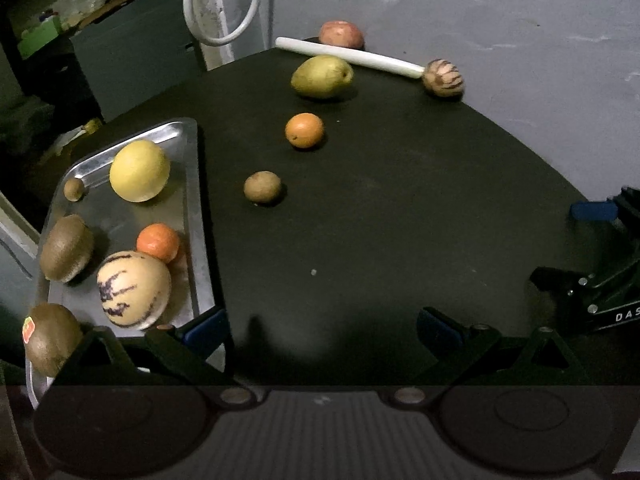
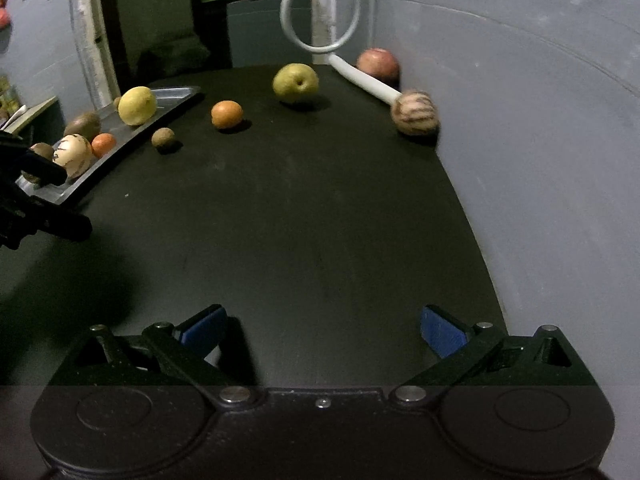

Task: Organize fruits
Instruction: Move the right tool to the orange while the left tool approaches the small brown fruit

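Note:
A metal tray (image 1: 192, 216) (image 2: 176, 94) at the table's left holds a yellow lemon (image 1: 139, 170), an orange (image 1: 158, 242), a striped melon (image 1: 133, 289), kiwis (image 1: 66, 248) and a small brown fruit (image 1: 74, 189). On the black table lie a small brown fruit (image 1: 262, 187) (image 2: 163, 137), an orange (image 1: 304, 130) (image 2: 227, 114), a green pear (image 1: 322, 77) (image 2: 295, 83), a striped melon (image 1: 443, 78) (image 2: 415, 112) and a red apple (image 1: 341, 33) (image 2: 377, 63). My left gripper (image 1: 322, 326) is open beside the tray's near corner. My right gripper (image 2: 324, 326) is open over bare table.
A white tube (image 1: 348, 56) (image 2: 366, 80) lies at the back between the apple and the striped melon. A grey wall (image 2: 540, 140) bounds the table's right and back. The right gripper's body (image 1: 592, 280) shows at the right edge. Shelves and clutter stand beyond the left side.

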The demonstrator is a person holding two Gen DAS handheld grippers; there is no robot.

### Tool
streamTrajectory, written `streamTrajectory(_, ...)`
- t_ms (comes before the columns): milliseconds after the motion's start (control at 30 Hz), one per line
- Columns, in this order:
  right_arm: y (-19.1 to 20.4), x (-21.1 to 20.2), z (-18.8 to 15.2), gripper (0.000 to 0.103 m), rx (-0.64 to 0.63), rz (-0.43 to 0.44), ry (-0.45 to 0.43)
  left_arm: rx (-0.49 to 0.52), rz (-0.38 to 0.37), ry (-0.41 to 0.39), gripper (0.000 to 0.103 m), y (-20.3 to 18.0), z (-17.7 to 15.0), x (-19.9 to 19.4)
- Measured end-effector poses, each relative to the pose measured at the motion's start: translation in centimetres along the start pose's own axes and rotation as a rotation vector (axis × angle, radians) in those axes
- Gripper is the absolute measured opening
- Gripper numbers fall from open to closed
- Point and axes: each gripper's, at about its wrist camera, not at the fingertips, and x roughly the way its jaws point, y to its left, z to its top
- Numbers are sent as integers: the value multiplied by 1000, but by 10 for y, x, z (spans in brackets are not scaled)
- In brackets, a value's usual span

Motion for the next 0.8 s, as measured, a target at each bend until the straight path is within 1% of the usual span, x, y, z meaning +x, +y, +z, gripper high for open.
streamTrajectory(100,-1,9,13,102,-34,25,-16,0,30,-4,102,5,5,4)
streamTrajectory(200,0,18,29,102,-63,51,-33,12,79,-29,102,11,12,6)
streamTrajectory(400,7,35,73,102,-139,113,-79,107,146,-80,102,19,31,14)
streamTrajectory(533,15,53,103,102,-185,152,-78,161,152,-95,102,21,42,23)
streamTrajectory(667,25,72,120,102,-222,181,-80,212,164,-82,102,21,51,34)
streamTrajectory(800,31,87,131,100,-228,214,-76,285,152,-71,102,19,57,44)
